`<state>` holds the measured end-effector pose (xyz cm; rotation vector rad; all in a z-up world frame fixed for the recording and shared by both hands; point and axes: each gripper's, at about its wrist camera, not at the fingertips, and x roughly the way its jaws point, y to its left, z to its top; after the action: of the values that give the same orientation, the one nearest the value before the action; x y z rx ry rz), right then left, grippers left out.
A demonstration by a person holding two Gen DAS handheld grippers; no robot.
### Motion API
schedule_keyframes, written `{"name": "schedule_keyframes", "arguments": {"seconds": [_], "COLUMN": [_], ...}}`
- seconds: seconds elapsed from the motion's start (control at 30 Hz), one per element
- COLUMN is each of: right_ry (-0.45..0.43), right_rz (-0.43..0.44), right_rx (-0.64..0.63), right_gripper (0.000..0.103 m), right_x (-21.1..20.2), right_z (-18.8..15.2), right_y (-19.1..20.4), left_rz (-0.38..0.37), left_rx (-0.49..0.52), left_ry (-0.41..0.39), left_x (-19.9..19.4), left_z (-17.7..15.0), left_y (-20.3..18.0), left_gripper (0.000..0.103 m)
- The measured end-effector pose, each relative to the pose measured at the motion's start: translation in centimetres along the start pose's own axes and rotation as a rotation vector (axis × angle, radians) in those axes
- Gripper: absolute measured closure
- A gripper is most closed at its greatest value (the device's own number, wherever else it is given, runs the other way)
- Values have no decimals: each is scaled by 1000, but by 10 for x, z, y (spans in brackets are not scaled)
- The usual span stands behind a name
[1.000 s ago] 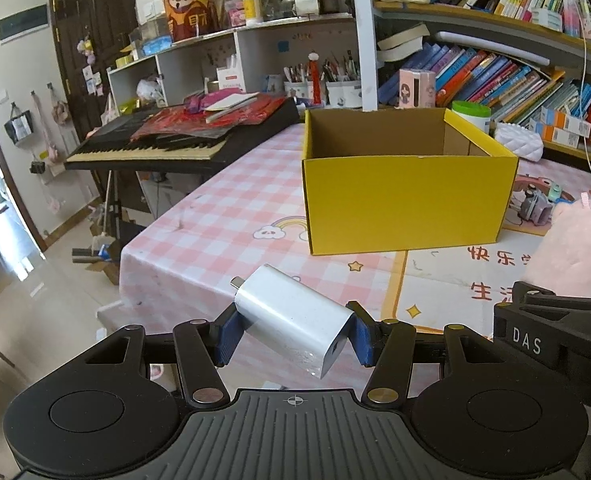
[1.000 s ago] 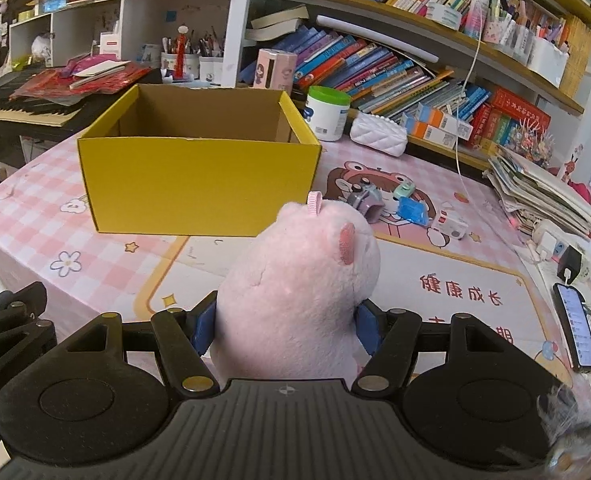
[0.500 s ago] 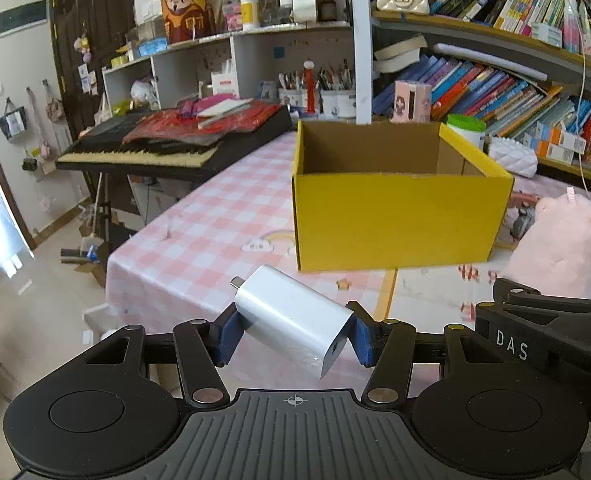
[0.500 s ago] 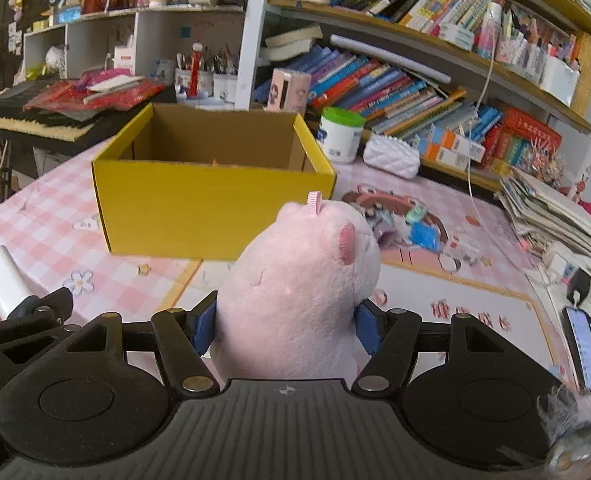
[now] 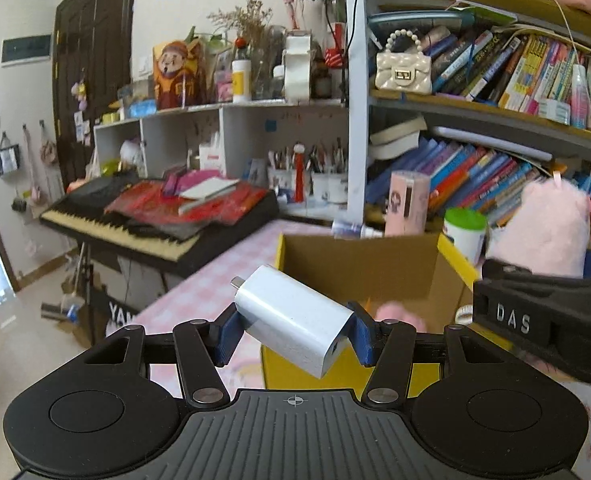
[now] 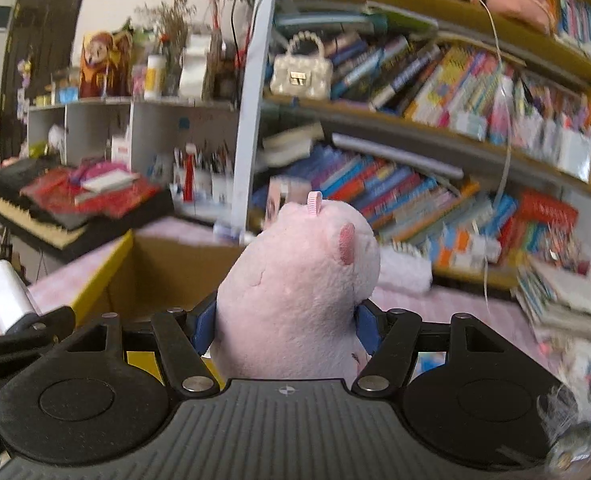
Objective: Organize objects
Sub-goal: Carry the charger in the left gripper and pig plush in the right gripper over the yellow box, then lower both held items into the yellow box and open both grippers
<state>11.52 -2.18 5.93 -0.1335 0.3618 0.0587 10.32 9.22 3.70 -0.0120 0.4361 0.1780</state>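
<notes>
My left gripper (image 5: 293, 334) is shut on a white charger block (image 5: 291, 320), held tilted over the near wall of the open yellow cardboard box (image 5: 451, 258). My right gripper (image 6: 283, 330) is shut on a pink plush toy (image 6: 299, 280), just above the box (image 6: 103, 272) and towards its right side. In the left wrist view the plush (image 5: 543, 232) and the right gripper's black body show at the right. A pink thing (image 5: 399, 314) lies inside the box. The charger (image 6: 5, 294) shows at the left edge of the right wrist view.
The box stands on a table with a pink checked cloth (image 5: 223, 276). Behind it are a pink carton (image 5: 407, 204), a green-lidded jar (image 5: 465, 232) and full bookshelves (image 5: 495, 128). A keyboard (image 5: 155, 228) with red papers stands at the left. Stacked papers (image 6: 567, 300) lie at the right.
Both grippers have risen and moved forward to the box, each keeping its grip. The box now sits low and close, with its inside showing.
</notes>
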Motion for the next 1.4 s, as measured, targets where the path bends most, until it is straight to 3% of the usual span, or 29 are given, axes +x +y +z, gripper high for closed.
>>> {"name": "schedule_keyframes", "arguments": {"seconds": [0.13, 0.57, 1.0, 1.13, 1.4], "right_ry": [-23, 92, 297, 361, 398], "right_rz": [22, 143, 328, 352, 374], "right_rx": [-7, -71, -181, -131, -111], "right_gripper": [38, 38, 38, 38, 32], "right_x": [30, 108, 156, 168, 179], "right_z": [19, 24, 3, 0, 1], "right_y": [-9, -8, 18, 15, 17], "left_rz": [23, 68, 29, 26, 9], "left_rx": [13, 103, 83, 89, 75], "left_ry": [26, 162, 256, 253, 234], "left_x": [29, 89, 115, 116, 110], "left_z": [10, -2, -10, -10, -9], "left_y": [-9, -31, -33, -34, -34], "left_gripper": [49, 49, 49, 48, 29]}}
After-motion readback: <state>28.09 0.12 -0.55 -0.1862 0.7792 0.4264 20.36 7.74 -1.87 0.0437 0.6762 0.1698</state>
